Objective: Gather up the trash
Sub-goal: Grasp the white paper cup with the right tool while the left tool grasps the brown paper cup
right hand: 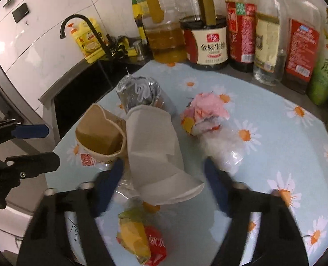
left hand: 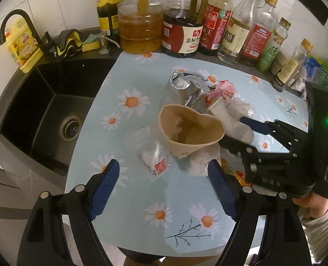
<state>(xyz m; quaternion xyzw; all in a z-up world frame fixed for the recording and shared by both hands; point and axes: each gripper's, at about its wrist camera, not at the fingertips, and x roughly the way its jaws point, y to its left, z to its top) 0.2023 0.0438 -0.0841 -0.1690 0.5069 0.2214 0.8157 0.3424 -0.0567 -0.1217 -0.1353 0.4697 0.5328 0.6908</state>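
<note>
Trash lies piled on the daisy-print mat (left hand: pixel 141 84). A crushed brown paper cup (left hand: pixel 190 130) lies on its side, mouth toward me; it also shows in the right wrist view (right hand: pixel 101 135). Beside it lie a squashed white paper cup (right hand: pixel 157 150), a silver foil wrapper (left hand: pixel 186 82) (right hand: pixel 139 90), a pink crumpled wrapper (right hand: pixel 206 108), clear plastic bags (left hand: pixel 153 155) (right hand: pixel 224 146) and a red-yellow snack wrapper (right hand: pixel 141 241). My left gripper (left hand: pixel 164 188) is open, just short of the brown cup. My right gripper (right hand: pixel 164 181) is open, its fingers either side of the white cup.
A black sink (left hand: pixel 48 110) with a black faucet (left hand: pixel 19 22) lies left of the mat. Several oil and sauce bottles (left hand: pixel 181 26) line the back wall. A yellow detergent bottle (left hand: pixel 22 44) and a sponge (left hand: pixel 90 44) sit behind the sink.
</note>
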